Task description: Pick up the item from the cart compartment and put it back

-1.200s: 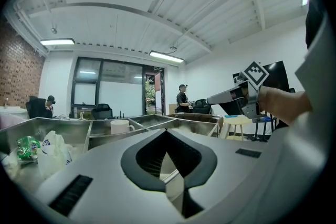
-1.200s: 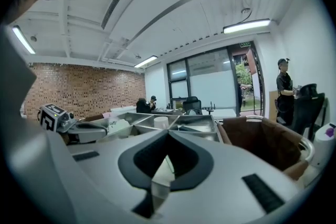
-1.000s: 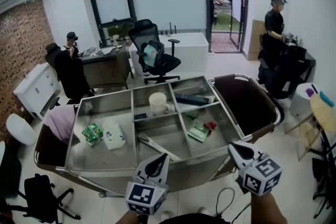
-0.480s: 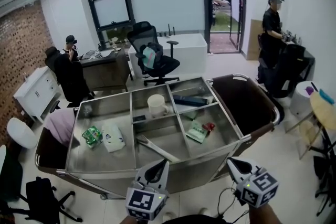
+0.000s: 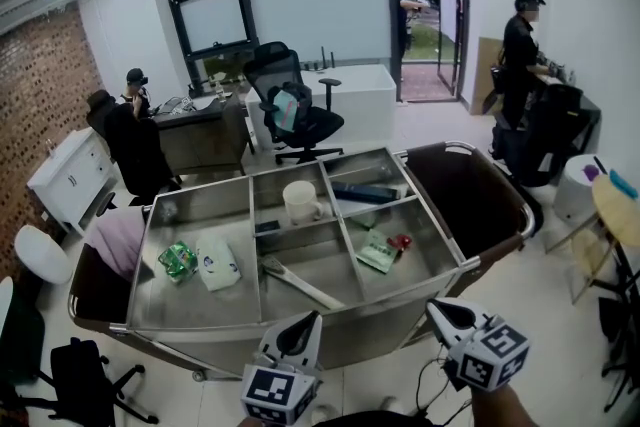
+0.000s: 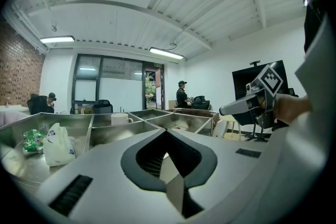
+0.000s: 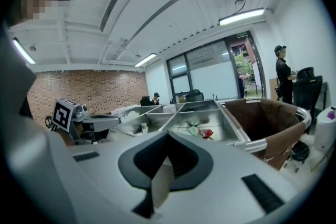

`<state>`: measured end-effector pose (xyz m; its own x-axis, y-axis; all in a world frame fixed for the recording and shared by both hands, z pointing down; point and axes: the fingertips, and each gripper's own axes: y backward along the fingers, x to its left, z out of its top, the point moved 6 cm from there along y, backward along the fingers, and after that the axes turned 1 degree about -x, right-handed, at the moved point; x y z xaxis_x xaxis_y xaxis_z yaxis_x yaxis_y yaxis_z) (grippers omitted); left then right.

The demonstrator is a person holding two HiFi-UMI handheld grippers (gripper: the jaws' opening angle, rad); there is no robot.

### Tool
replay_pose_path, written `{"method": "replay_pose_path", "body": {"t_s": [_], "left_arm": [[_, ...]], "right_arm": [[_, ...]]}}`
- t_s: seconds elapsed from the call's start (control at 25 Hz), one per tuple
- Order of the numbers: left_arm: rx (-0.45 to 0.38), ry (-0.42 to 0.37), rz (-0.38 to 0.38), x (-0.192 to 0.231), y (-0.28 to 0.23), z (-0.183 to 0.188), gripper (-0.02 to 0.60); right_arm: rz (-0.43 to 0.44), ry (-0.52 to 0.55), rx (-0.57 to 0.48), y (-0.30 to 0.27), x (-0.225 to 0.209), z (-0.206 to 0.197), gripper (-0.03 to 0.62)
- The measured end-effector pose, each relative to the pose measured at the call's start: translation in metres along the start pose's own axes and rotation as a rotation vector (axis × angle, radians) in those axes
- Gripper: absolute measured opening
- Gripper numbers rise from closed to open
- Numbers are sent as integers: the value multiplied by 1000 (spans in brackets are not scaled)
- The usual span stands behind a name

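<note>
down at the bottom edge of the head view, held short of the cart (image 5: 370,330): left gripper (image 5: 305,320) and right gripper (image 5: 437,308), each with jaws pressed together on nothing. inside the cart, near frame centre: white mug (image 5: 300,200) in the middle rear compartment, green packet (image 5: 177,258) just beside white bag (image 5: 217,262) in the left compartment, red item (image 5: 400,241) beside green pouch (image 5: 378,252) in the right front compartment.

The cart (image 5: 380,320) holds one white mug (image 5: 300,200), one white bag (image 5: 218,265), one green packet (image 5: 177,258), one red wrapper (image 5: 401,241) and one long pale stick (image 5: 300,283).
</note>
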<state>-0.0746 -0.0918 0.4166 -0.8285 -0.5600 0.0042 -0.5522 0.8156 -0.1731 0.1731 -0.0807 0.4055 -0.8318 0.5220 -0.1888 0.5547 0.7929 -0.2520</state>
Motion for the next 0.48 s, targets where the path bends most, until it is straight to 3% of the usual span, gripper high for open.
{"method": "replay_pose_path", "body": {"t_s": [0.48], "left_arm": [[-25,-13,-11,0,-2,5,0]], "right_arm": [[4,3,8,-3,4,0,2]]}}
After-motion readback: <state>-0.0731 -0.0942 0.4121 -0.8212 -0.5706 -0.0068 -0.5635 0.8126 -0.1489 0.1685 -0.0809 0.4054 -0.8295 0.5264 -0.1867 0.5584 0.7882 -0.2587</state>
